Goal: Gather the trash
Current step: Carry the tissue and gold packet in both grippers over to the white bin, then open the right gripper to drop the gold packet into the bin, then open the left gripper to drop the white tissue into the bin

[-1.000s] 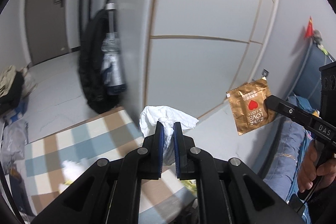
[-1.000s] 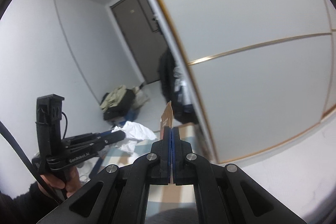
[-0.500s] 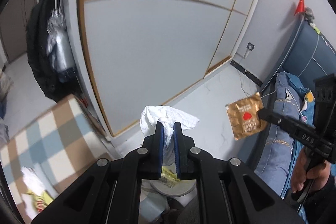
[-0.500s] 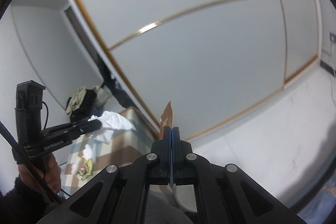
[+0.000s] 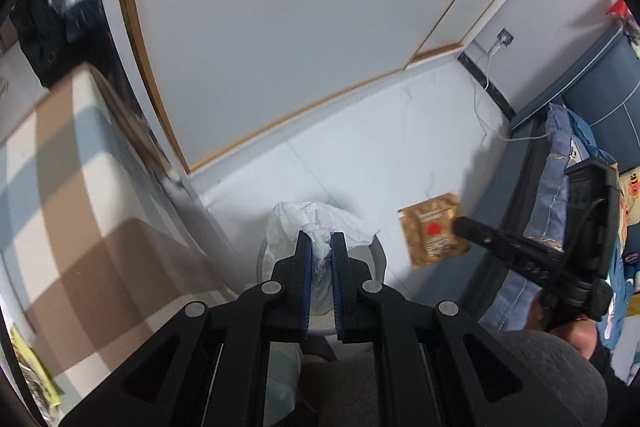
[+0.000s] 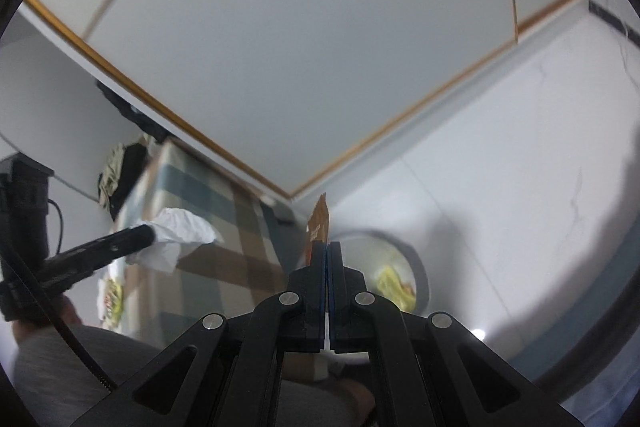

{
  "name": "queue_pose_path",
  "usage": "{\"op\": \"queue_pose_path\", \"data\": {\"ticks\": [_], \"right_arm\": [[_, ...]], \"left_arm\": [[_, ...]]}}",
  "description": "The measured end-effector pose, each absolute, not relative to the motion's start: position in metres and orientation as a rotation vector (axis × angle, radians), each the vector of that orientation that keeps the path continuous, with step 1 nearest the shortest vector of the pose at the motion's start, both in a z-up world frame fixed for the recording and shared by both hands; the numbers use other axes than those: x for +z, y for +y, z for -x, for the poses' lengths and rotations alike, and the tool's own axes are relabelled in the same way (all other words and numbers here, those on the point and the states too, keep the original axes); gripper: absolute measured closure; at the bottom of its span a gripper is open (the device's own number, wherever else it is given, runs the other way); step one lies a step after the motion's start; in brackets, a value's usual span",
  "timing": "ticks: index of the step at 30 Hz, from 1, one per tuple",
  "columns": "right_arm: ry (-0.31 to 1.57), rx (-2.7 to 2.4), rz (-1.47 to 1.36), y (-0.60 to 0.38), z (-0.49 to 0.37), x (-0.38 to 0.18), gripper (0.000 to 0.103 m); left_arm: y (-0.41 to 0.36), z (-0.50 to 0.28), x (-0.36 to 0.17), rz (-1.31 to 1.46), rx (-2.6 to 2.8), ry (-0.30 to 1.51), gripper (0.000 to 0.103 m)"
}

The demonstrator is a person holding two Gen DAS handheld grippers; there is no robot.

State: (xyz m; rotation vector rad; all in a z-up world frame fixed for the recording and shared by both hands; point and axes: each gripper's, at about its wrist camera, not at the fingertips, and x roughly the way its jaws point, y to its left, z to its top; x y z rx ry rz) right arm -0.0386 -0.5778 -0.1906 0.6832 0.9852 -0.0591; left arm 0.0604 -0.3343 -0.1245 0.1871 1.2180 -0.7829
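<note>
Crumpled white tissue was clamped between the left gripper jaws at lower centre, above a round bin. At right of centre, a golden wrapper was pinched in the closed right gripper. A checked table was seen at left.

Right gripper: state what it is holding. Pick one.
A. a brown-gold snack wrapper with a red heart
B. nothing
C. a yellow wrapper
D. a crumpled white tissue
A: in the left wrist view the right gripper pinches the edge of the brown-gold wrapper with the red heart, while the white tissue sits between the left gripper's fingers.
</note>
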Motion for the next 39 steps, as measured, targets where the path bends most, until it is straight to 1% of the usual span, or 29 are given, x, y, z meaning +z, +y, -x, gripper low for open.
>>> {"op": "queue_pose_path", "data": {"ticks": [8,12,17,18,19,20,21,22,24,25,27,29,31,34,39], "right_arm": [[1.122,-0.031,-0.736,-0.575,0.025,-0.256,0.103],[1.200,-0.026,-0.758,-0.573,0.020,-0.290,0.101],[1.243,-0.017,-0.775,-0.573,0.016,-0.312,0.099],[1.252,-0.014,-0.777,-0.573,0.015,-0.314,0.096],[1.255,-0.015,-0.773,-0.574,0.015,-0.314,0.085],[1.247,-0.017,-0.772,-0.573,0.015,-0.313,0.078],[1.228,-0.019,-0.776,-0.575,0.017,-0.311,0.064],[1.207,-0.017,-0.782,-0.575,0.018,-0.309,0.058],[1.191,-0.028,-0.783,-0.580,0.024,-0.305,0.055],[1.189,-0.040,-0.785,-0.583,0.026,-0.304,0.051],[1.181,-0.069,-0.804,-0.591,0.031,-0.304,0.046],[1.178,-0.098,-0.827,-0.599,0.036,-0.304,0.043],[1.174,-0.125,-0.843,-0.606,0.040,-0.304,0.034],[1.165,-0.160,-0.844,-0.612,0.044,-0.301,0.026],[1.166,-0.190,-0.851,-0.619,0.047,-0.300,0.024]], "left_arm": [[-0.349,-0.068,-0.149,-0.217,-0.755,1.331,0.098],[-0.357,-0.068,-0.160,-0.253,-0.759,1.374,0.098],[-0.364,-0.066,-0.180,-0.286,-0.742,1.439,0.098],[-0.365,-0.066,-0.183,-0.290,-0.742,1.449,0.098],[-0.366,-0.066,-0.185,-0.295,-0.742,1.460,0.098],[-0.368,-0.066,-0.188,-0.301,-0.745,1.470,0.098],[-0.370,-0.067,-0.189,-0.306,-0.747,1.479,0.098],[-0.372,-0.067,-0.191,-0.313,-0.749,1.485,0.098],[-0.377,-0.066,-0.195,-0.334,-0.759,1.496,0.098],[-0.380,-0.065,-0.198,-0.348,-0.768,1.505,0.098],[-0.387,-0.064,-0.204,-0.368,-0.780,1.524,0.098],[-0.393,-0.063,-0.211,-0.389,-0.790,1.549,0.098],[-0.397,-0.064,-0.215,-0.405,-0.798,1.559,0.098],[-0.402,-0.065,-0.221,-0.433,-0.792,1.574,0.098],[-0.410,-0.067,-0.233,-0.485,-0.789,1.622,0.098]]}}
